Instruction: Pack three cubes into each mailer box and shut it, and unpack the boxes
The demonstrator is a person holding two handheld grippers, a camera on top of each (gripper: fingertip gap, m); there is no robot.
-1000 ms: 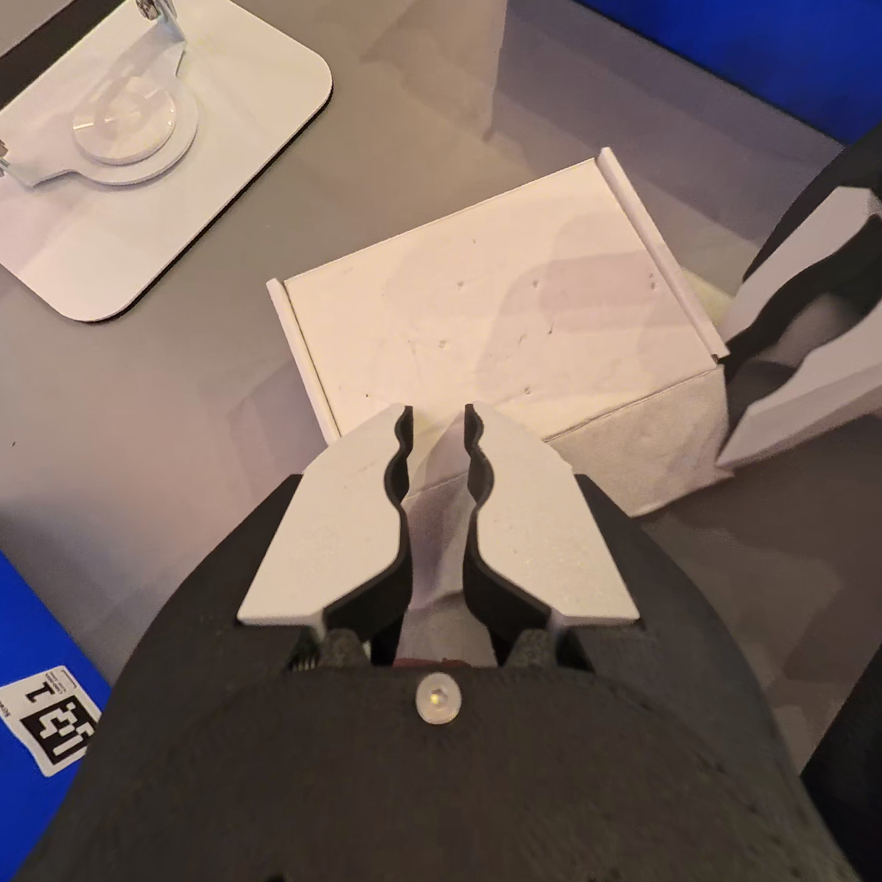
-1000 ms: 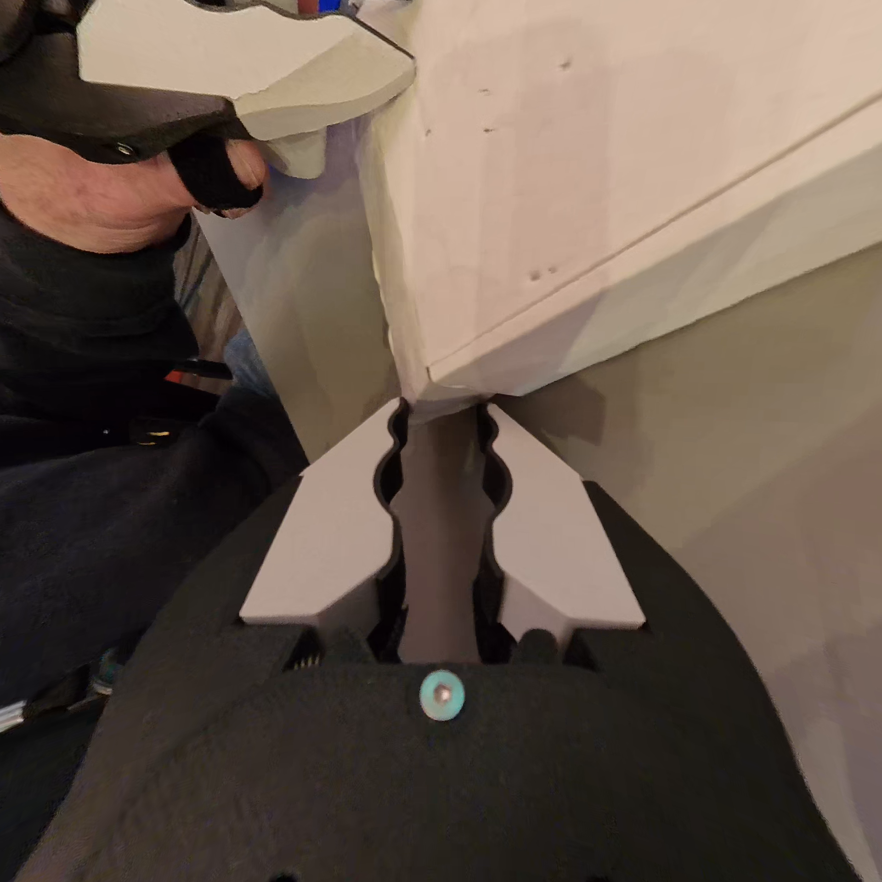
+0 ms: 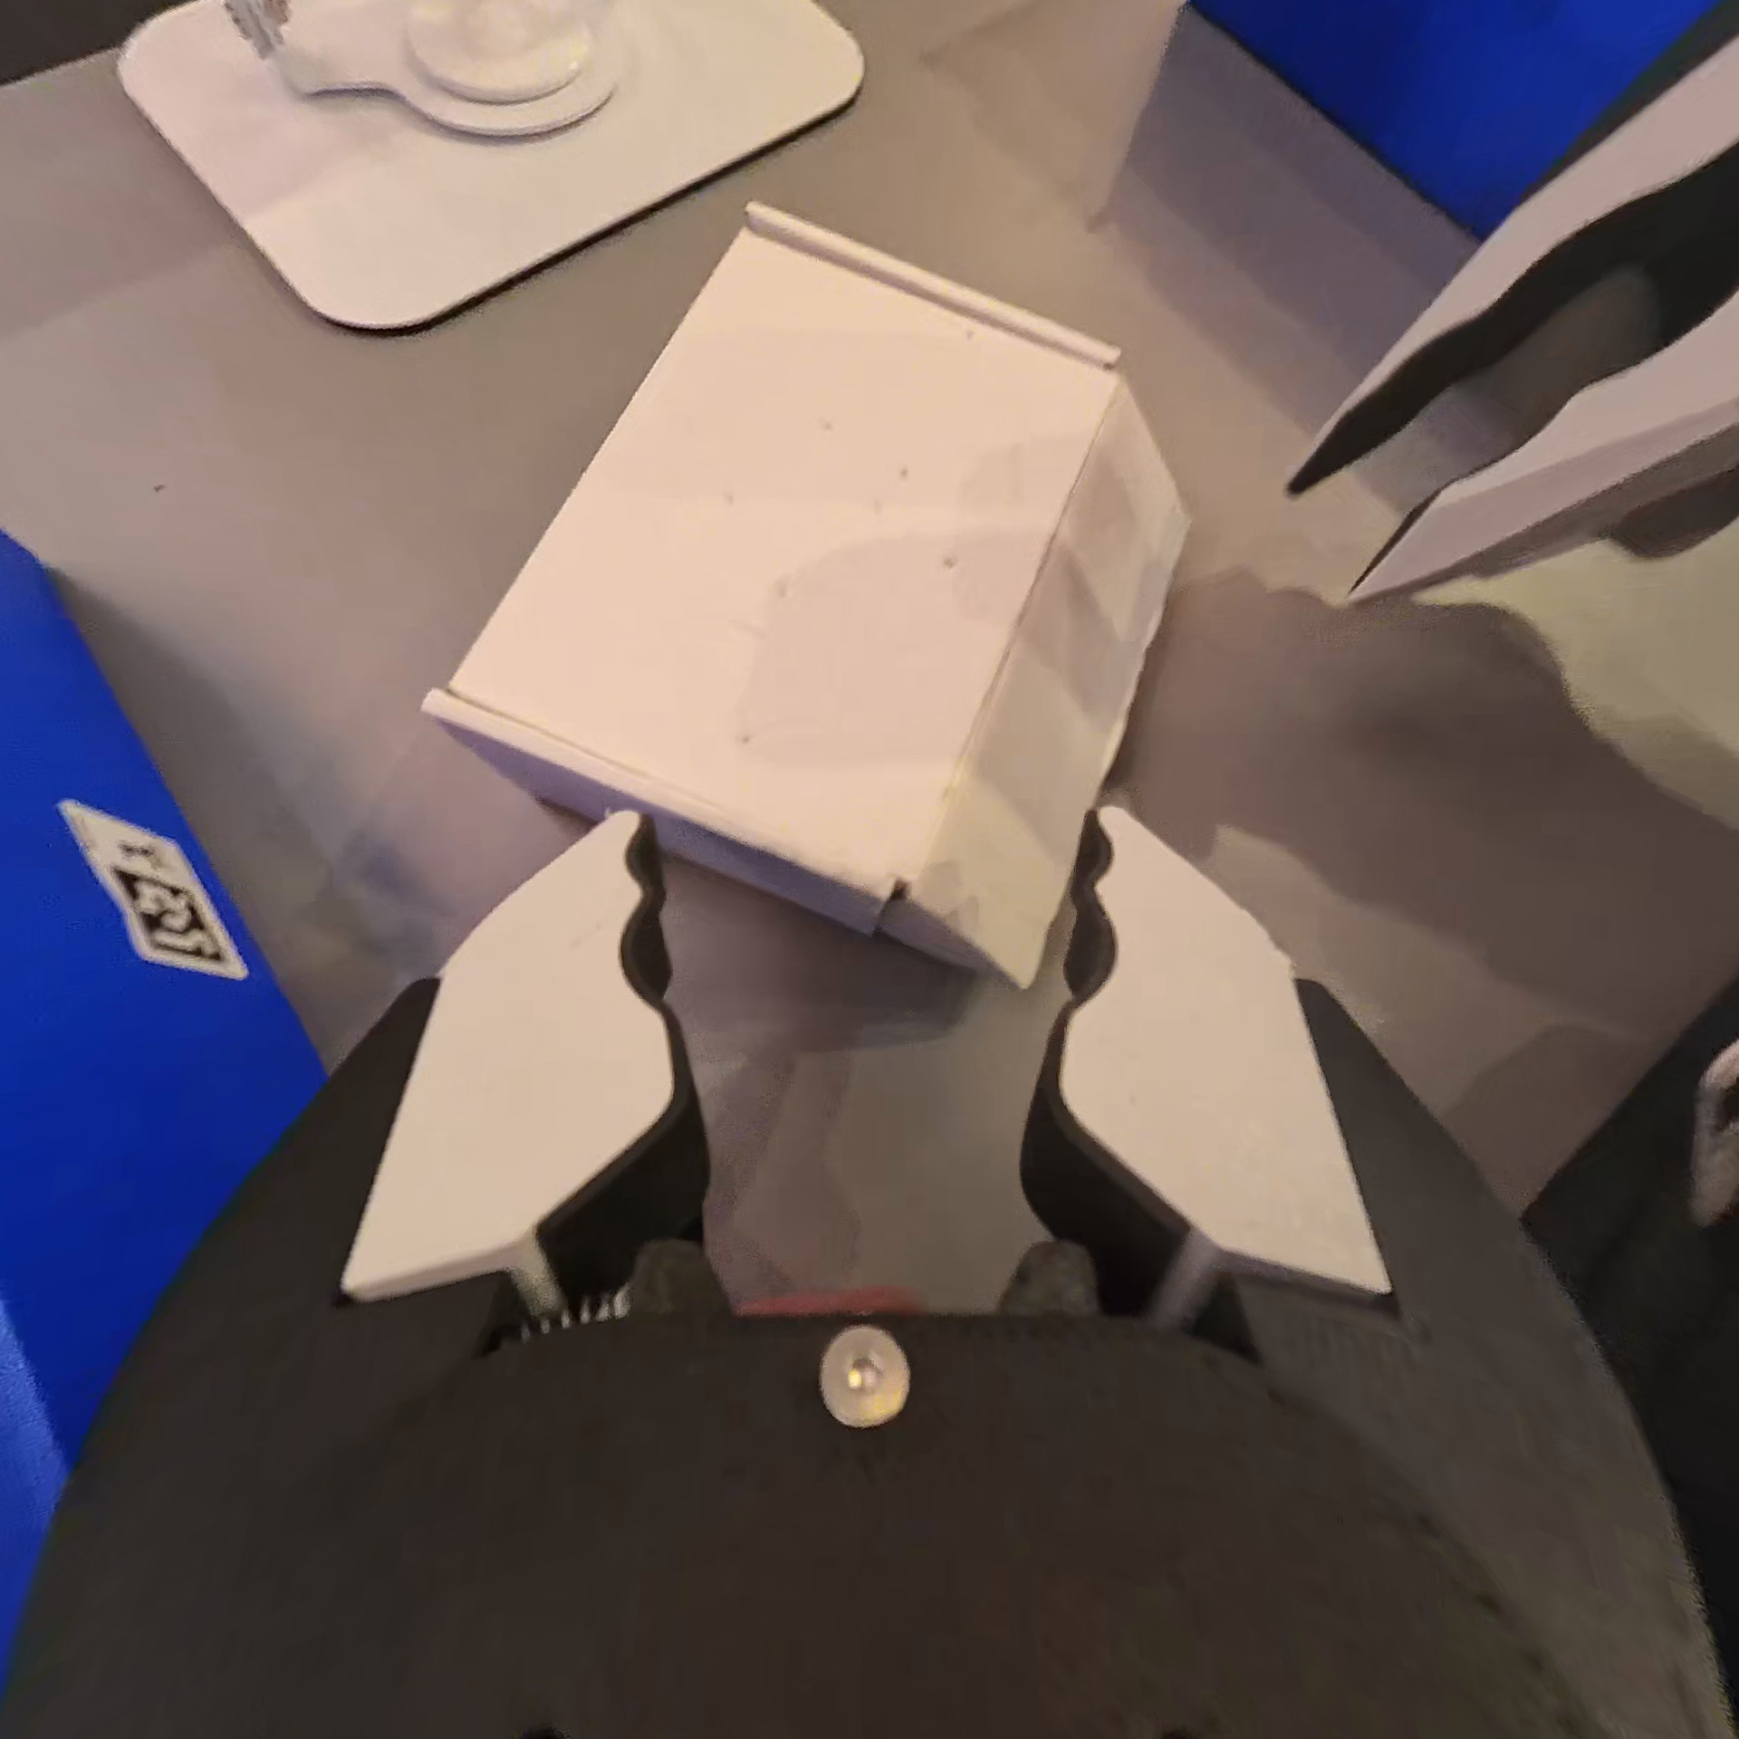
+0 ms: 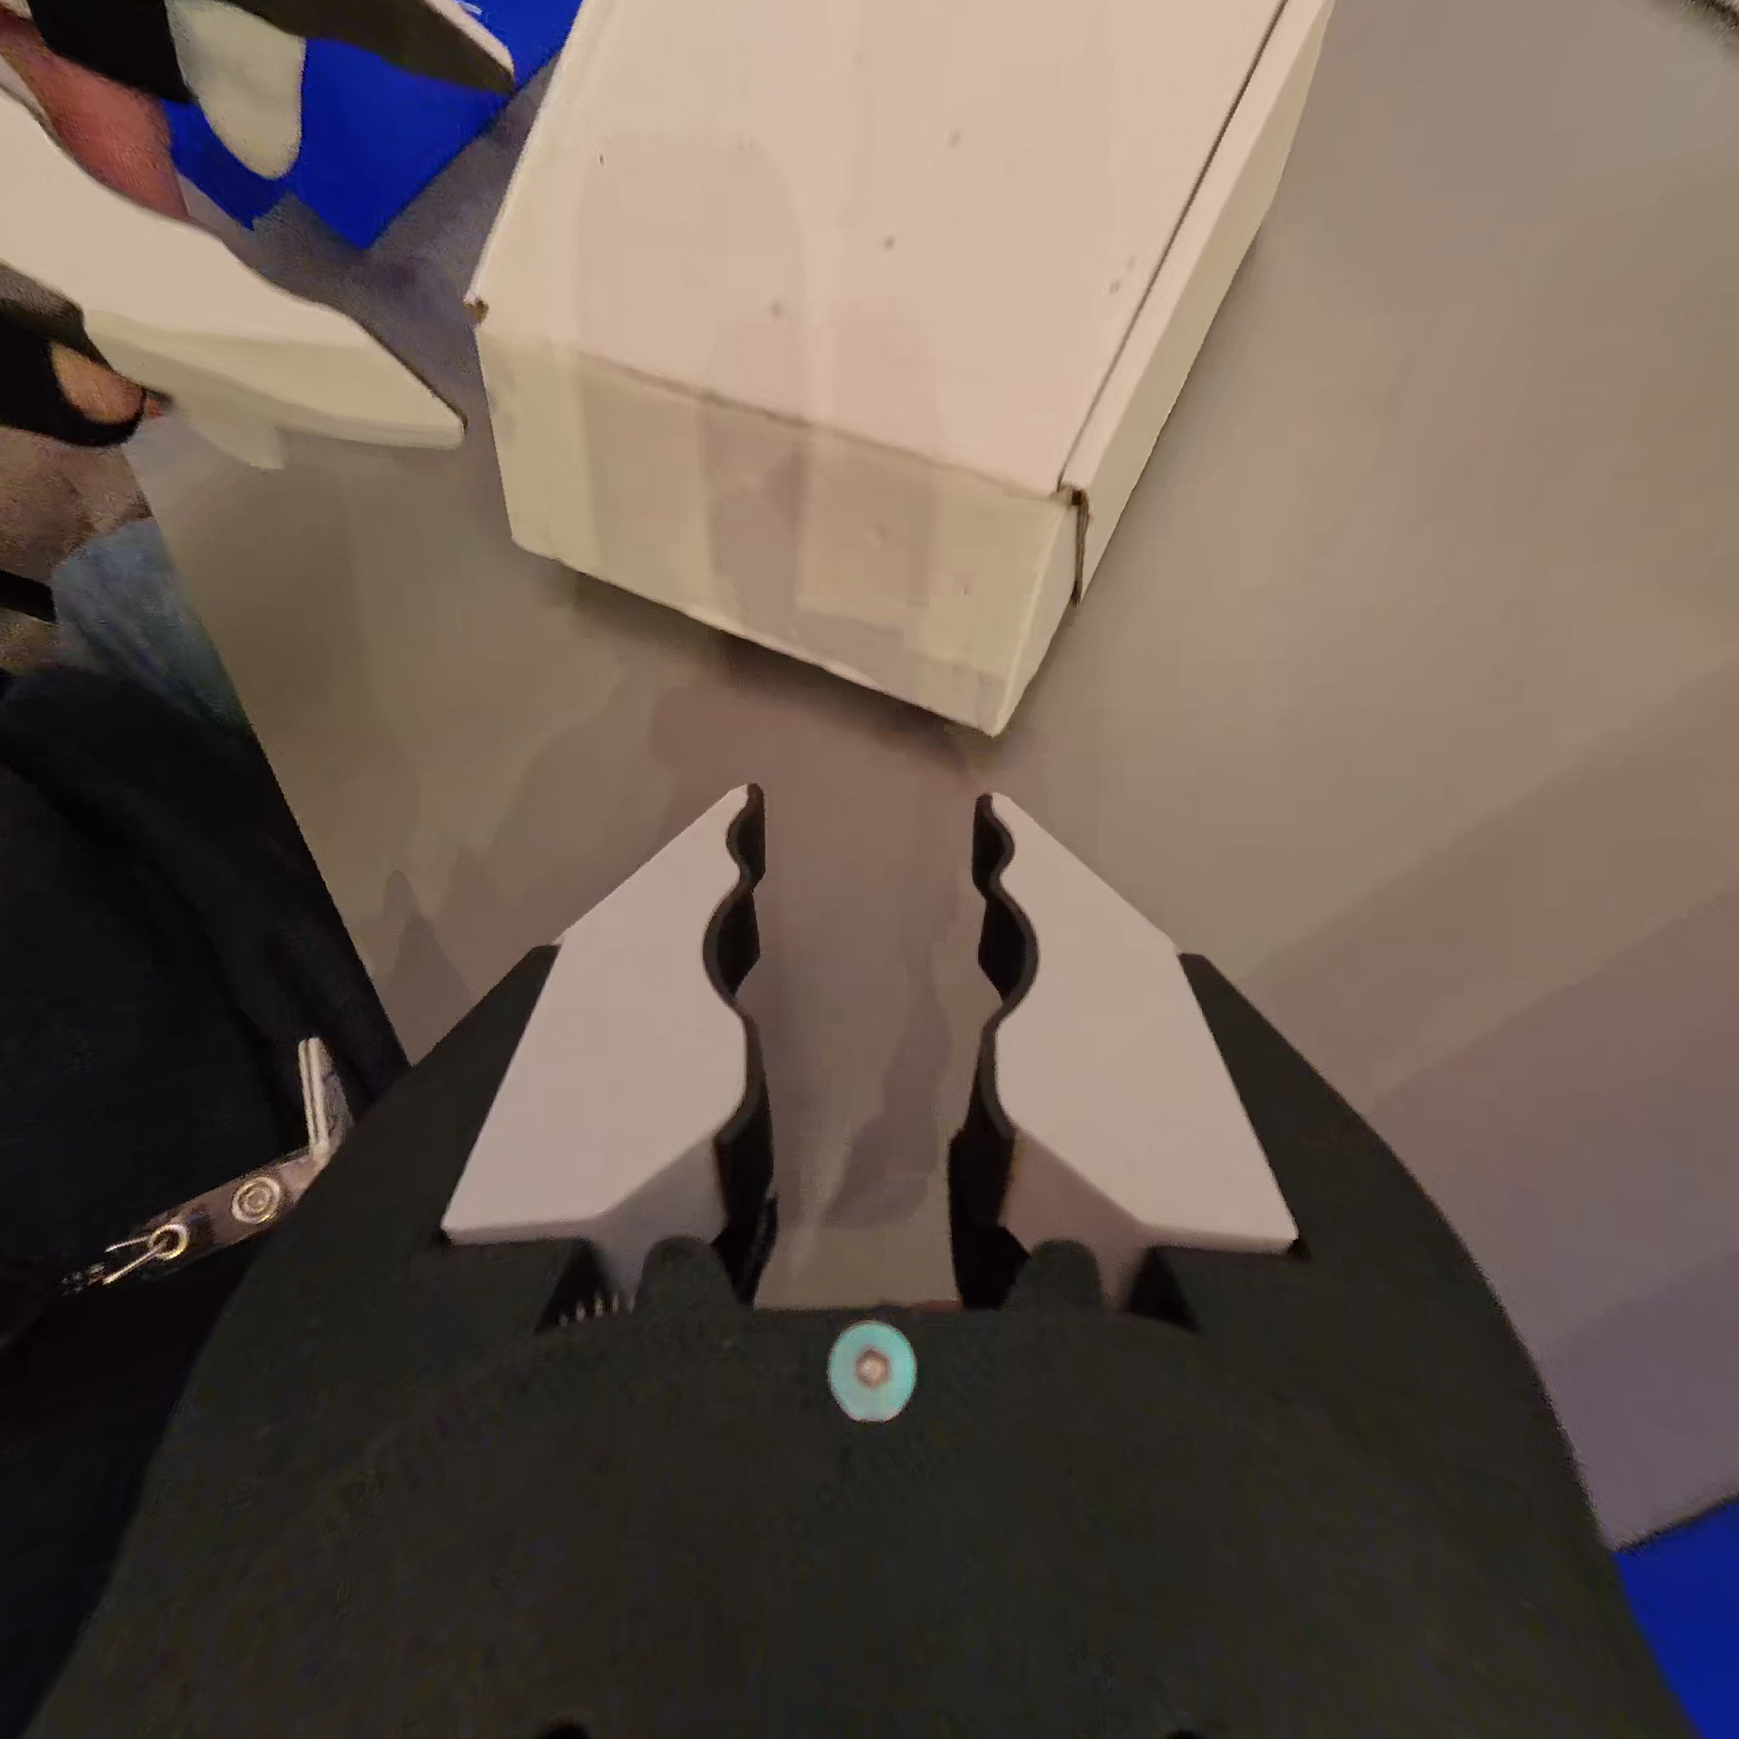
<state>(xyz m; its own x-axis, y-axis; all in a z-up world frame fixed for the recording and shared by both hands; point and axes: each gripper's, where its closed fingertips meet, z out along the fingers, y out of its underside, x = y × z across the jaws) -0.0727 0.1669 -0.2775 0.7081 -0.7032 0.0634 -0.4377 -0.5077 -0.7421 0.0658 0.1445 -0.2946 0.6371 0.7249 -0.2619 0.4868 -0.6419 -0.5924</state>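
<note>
A closed white mailer box lies on the grey table; it also shows in the right wrist view. My left gripper is open and empty, its jaws wide apart just short of the box's near corner. My right gripper is open and empty, a little back from the box's short side. The right gripper shows at the right edge of the left wrist view, and the left gripper shows at the top left of the right wrist view. No cubes are in view.
A white rounded base plate with a stand on it sits at the far left of the table. Blue surfaces border the table at left and far right. A person's dark sleeve and gloved hand are at left.
Both grippers have let go of the box, opened and drawn back from it. The box now lies turned at a different angle on the table.
</note>
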